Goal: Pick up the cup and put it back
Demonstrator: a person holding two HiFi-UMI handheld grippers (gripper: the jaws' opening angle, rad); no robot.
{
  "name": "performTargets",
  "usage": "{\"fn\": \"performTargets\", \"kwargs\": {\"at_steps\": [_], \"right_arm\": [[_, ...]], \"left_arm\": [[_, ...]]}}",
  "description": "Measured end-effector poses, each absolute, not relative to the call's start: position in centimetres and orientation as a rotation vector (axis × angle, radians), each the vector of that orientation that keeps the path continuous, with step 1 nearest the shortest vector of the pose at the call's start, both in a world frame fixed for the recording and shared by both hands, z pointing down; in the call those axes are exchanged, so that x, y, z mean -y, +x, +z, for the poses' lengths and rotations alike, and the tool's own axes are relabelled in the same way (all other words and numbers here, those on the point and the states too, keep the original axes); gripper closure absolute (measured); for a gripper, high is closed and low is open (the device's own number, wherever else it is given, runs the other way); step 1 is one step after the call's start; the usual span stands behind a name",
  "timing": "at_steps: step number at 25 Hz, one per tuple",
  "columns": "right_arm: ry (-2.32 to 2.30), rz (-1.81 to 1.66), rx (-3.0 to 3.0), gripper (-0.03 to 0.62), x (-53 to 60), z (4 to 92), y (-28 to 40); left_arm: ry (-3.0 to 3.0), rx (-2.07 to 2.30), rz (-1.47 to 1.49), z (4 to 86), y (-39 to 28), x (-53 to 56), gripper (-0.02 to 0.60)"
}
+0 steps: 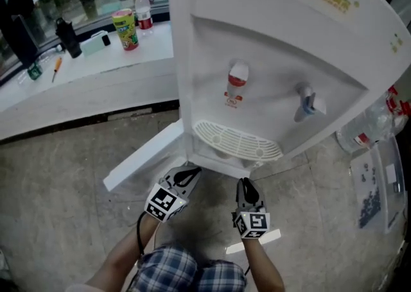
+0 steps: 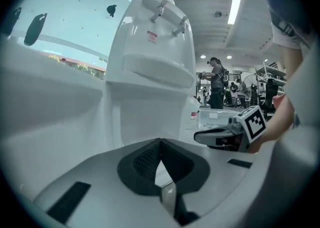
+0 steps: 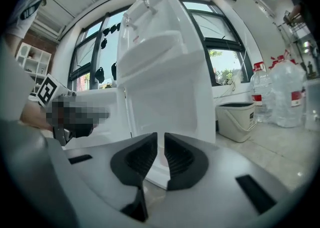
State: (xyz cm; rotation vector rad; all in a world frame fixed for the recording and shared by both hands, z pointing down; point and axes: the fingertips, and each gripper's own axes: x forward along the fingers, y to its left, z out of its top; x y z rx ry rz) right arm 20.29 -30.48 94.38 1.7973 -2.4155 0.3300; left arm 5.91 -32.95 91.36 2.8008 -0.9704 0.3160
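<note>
No cup shows in any view. A white water dispenser (image 1: 270, 60) stands before me, with a red tap (image 1: 237, 82), a blue tap (image 1: 306, 101) and a slotted drip tray (image 1: 236, 140). My left gripper (image 1: 191, 170) is low at the dispenser's base, left of centre. Its jaws meet at the tips with nothing between them (image 2: 160, 142). My right gripper (image 1: 244, 183) is beside it, just under the tray. Its jaws (image 3: 160, 137) are drawn together to a thin slit, with nothing in it. Both point at the dispenser's lower front (image 3: 165, 86).
A white panel (image 1: 144, 156) juts out leftward from the dispenser's base. On the sill at the back left stand a green can (image 1: 126, 29) and a bottle (image 1: 144, 9). Water jugs (image 1: 379, 120) and a white bin (image 3: 237, 119) are at the right. People stand far off (image 2: 216, 81).
</note>
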Motion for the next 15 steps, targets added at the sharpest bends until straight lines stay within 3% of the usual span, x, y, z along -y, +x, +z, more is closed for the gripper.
{"fn": "performTargets", "kwargs": {"at_steps": [3, 10, 15], "right_arm": [[1.835, 0.328, 2.379, 0.576, 28.4, 90.4, 21.6], [1.926, 0.411, 2.306, 0.577, 24.3, 77.6, 25.9], [1.911, 0.419, 2.303, 0.577, 21.7, 62.0, 26.5]], "left_arm": [[2.774, 0.982, 0.324, 88.5, 5.3, 31.8, 0.557], [2.743, 1.094, 0.317, 73.4, 4.4, 30.5, 0.557], [2.717, 1.146, 0.317, 58.4, 2.7, 29.4, 0.557]]}}
